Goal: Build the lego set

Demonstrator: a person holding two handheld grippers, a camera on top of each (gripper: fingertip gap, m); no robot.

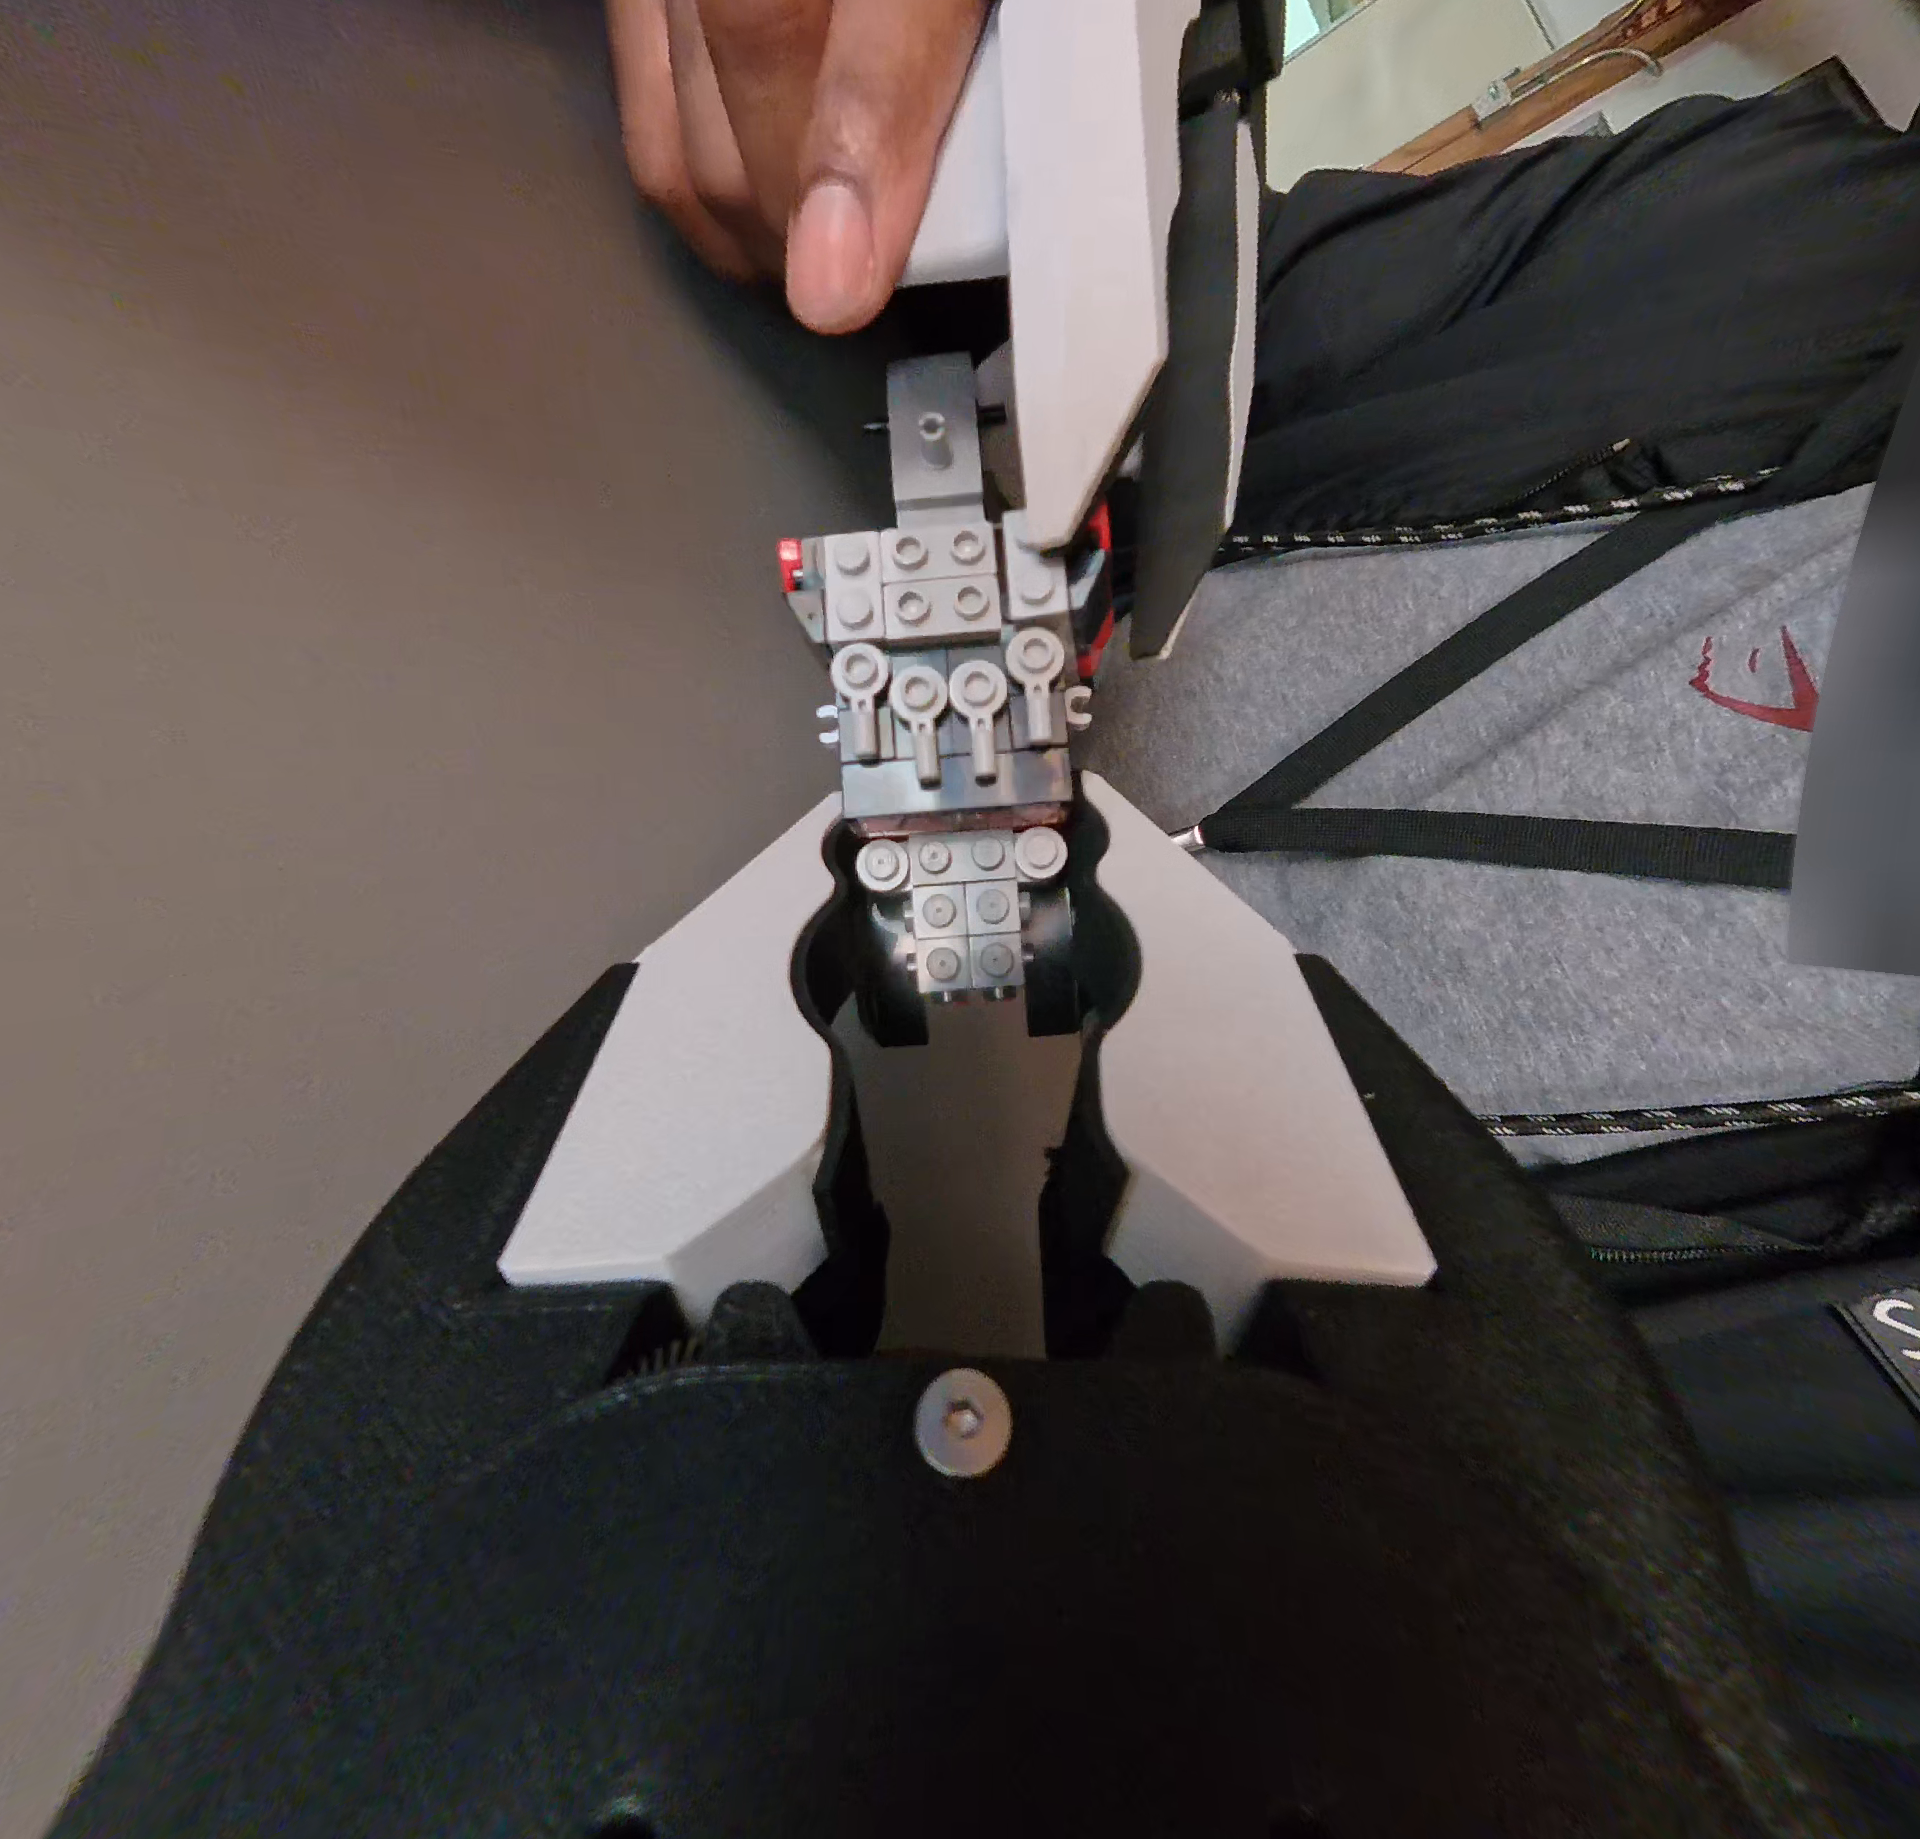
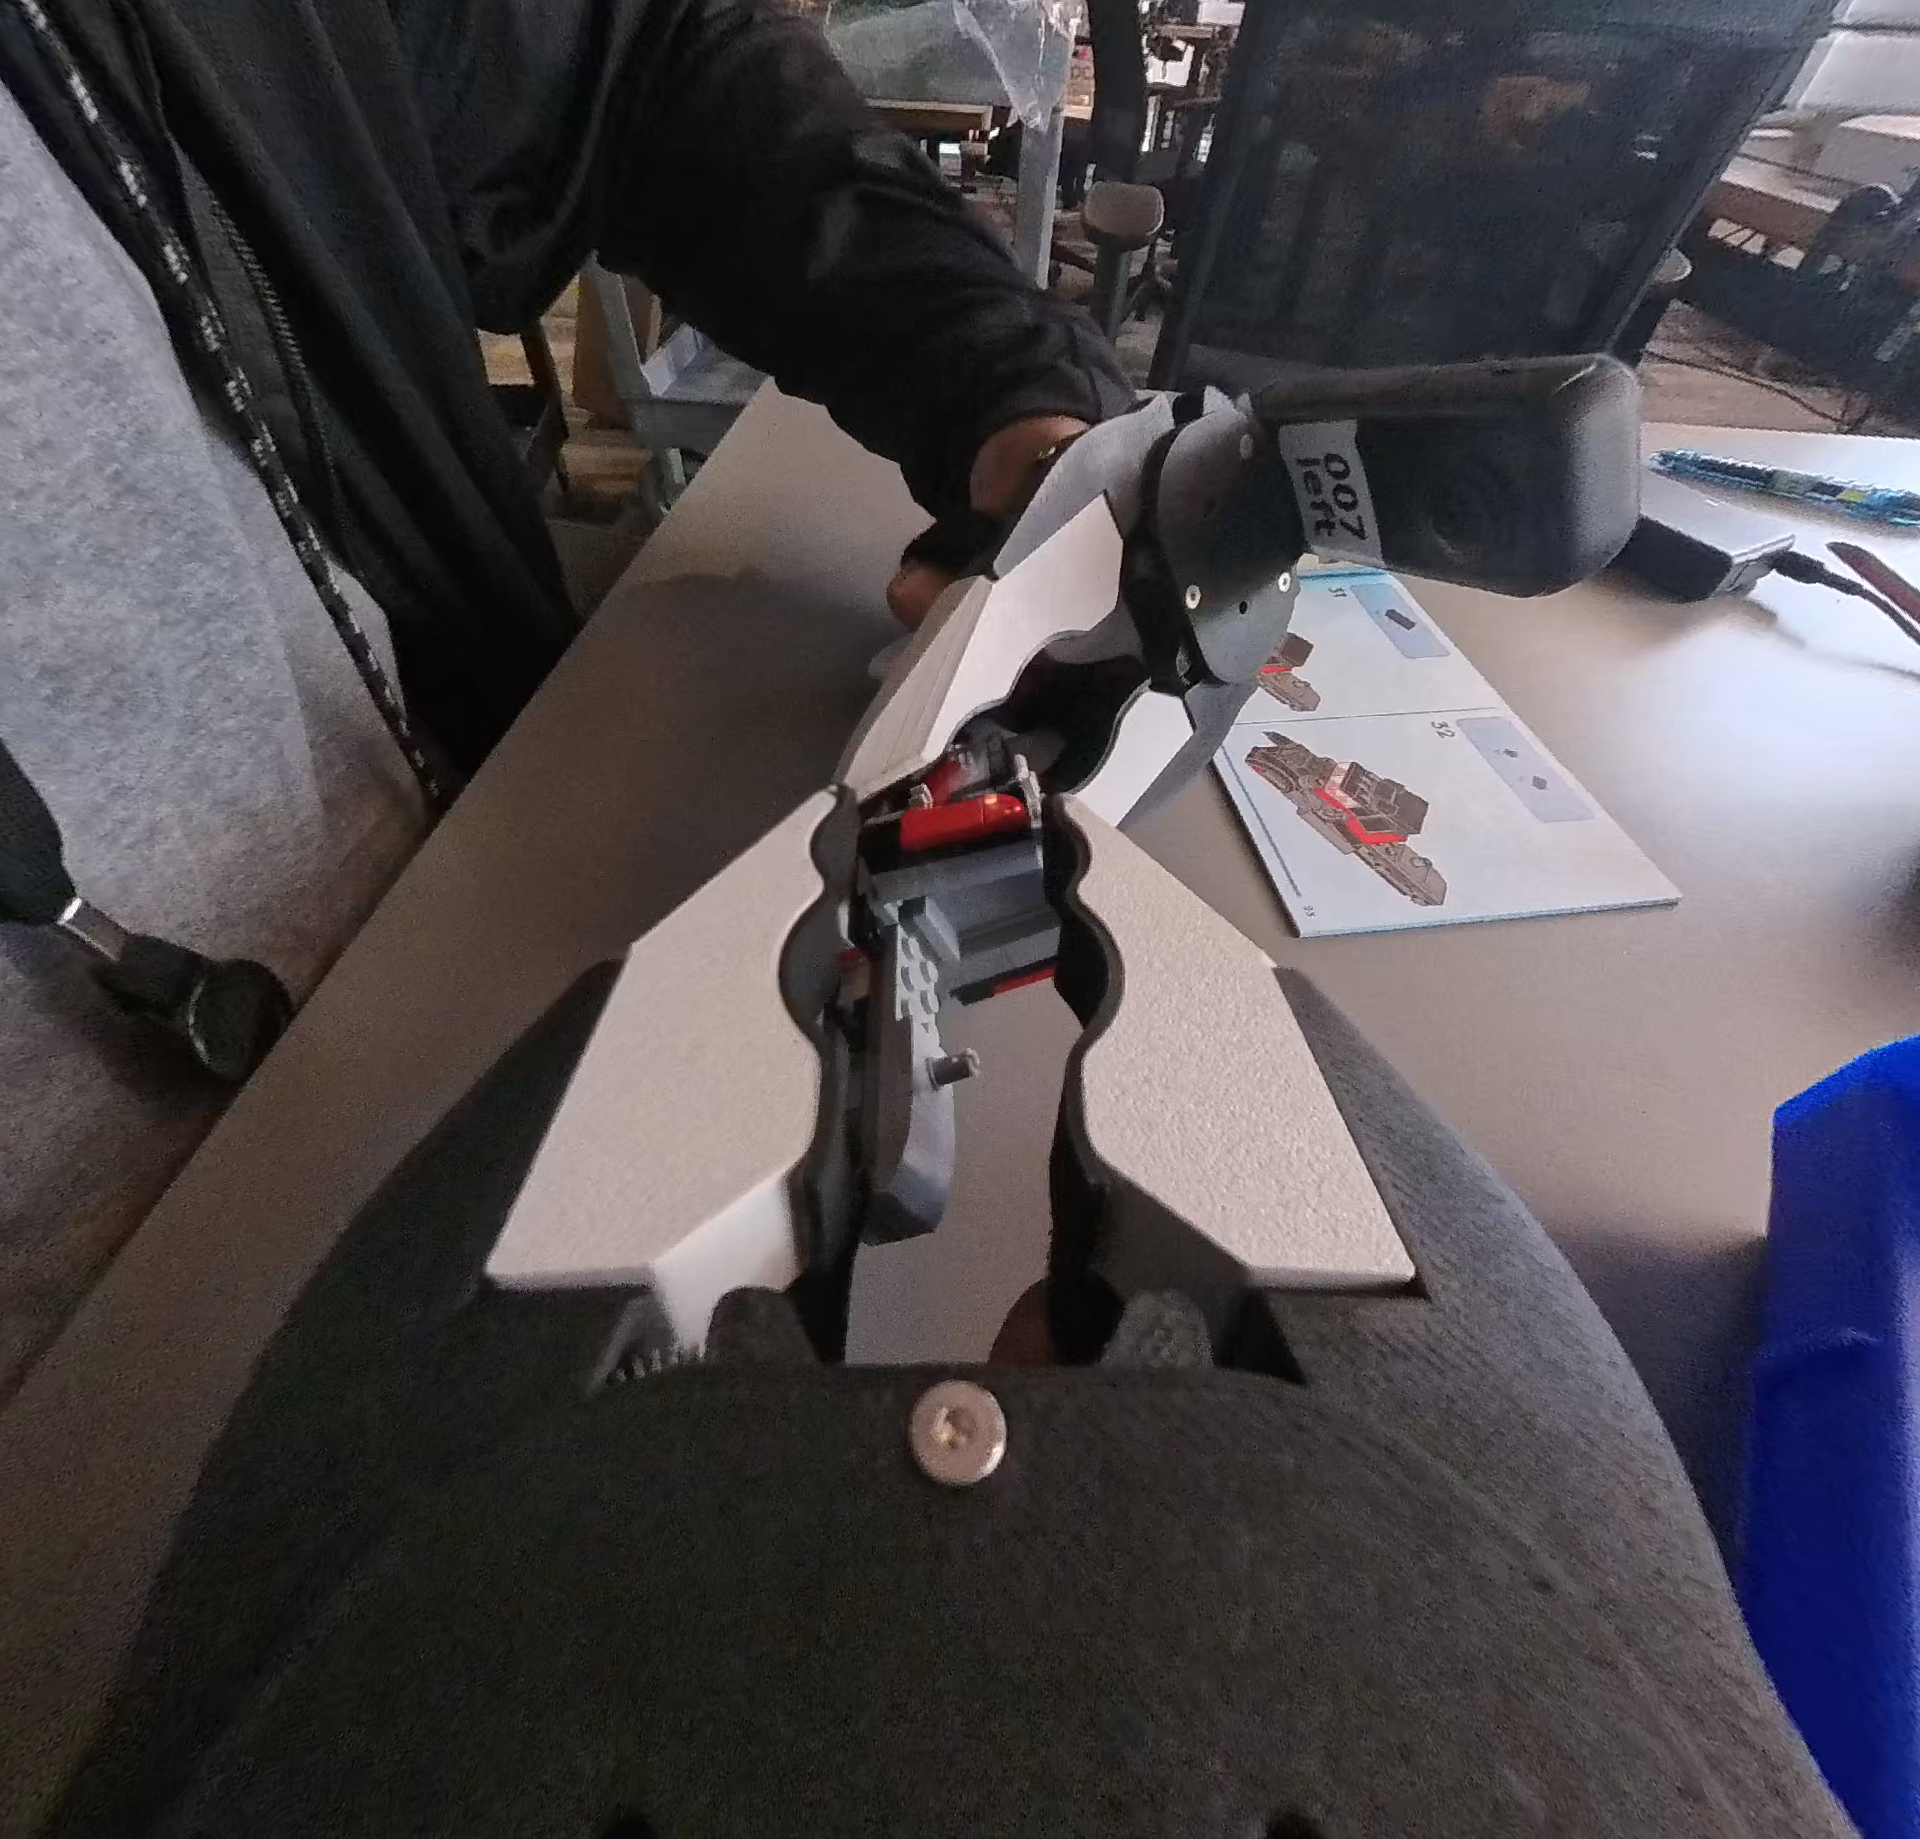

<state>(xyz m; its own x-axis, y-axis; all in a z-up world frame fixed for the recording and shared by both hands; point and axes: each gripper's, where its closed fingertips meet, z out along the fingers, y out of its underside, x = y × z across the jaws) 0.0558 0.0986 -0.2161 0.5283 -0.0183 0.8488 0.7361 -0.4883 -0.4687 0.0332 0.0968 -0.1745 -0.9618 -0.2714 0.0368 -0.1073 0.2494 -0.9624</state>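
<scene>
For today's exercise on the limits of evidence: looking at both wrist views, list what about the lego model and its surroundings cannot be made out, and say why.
- Left wrist view: the lego model's far end is covered by the right gripper.
- Right wrist view: most of the lego model is hidden between the gripper fingers.
- Right wrist view: the instruction booklet is partly hidden by the left gripper; its drawings are too small.

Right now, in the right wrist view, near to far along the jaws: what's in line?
Right gripper shut on the lego model → left gripper gripping the model's far end → hand in a black sleeve → black mesh chair.
</scene>
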